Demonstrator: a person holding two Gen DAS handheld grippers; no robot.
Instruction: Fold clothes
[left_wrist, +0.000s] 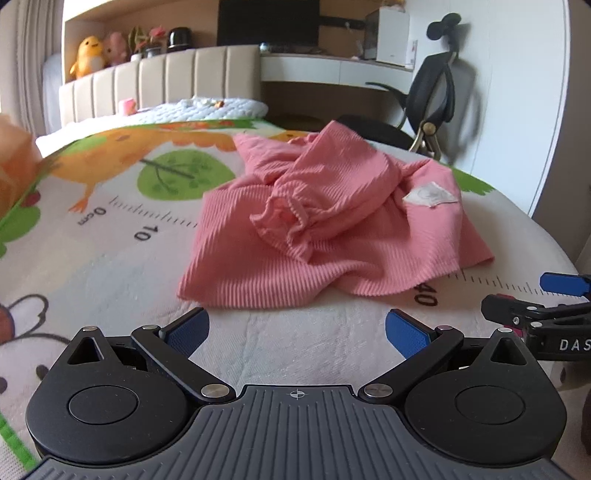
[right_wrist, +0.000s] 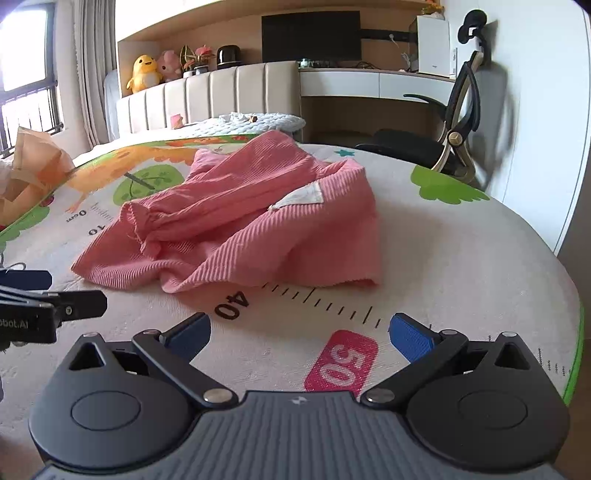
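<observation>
**Crumpled pink garment, 2 empty hand-held grippers in front of it**

The pink garment (left_wrist: 317, 218) lies in the middle of both frames, bunched on the printed play mat (left_wrist: 110, 266) that covers the bed. It is not folded: a gathered cuff (left_wrist: 284, 218) sits rolled on top of the heap, a white label (left_wrist: 430, 195) shows right of centre in the left view, and the ribbed cloth runs in loose ridges down to a ragged lower edge near the printed 40.

What could go wrong, as a judgement:
- The layers overlap, so a pinch at the near hem could catch 2 thicknesses at once and drag the whole heap instead of opening it.
- The sleeve lying across the body could stay trapped inside a fold and leave a lump.
- The ribbed knit looks stretchy; pulling from 1 corner only could skew it rather than flatten it.
- The 2 tools sit close together at the bottom of the frames, so reaching for the same edge could knock them against each other.

The left hand-held gripper (left_wrist: 297, 325) has its blue pads spread wide, with nothing between them, low over the mat and just short of the garment's near edge. The right hand-held gripper (right_wrist: 301, 328) is likewise spread wide and empty, over the ruler marks between 40 and 50, touching no cloth.
</observation>
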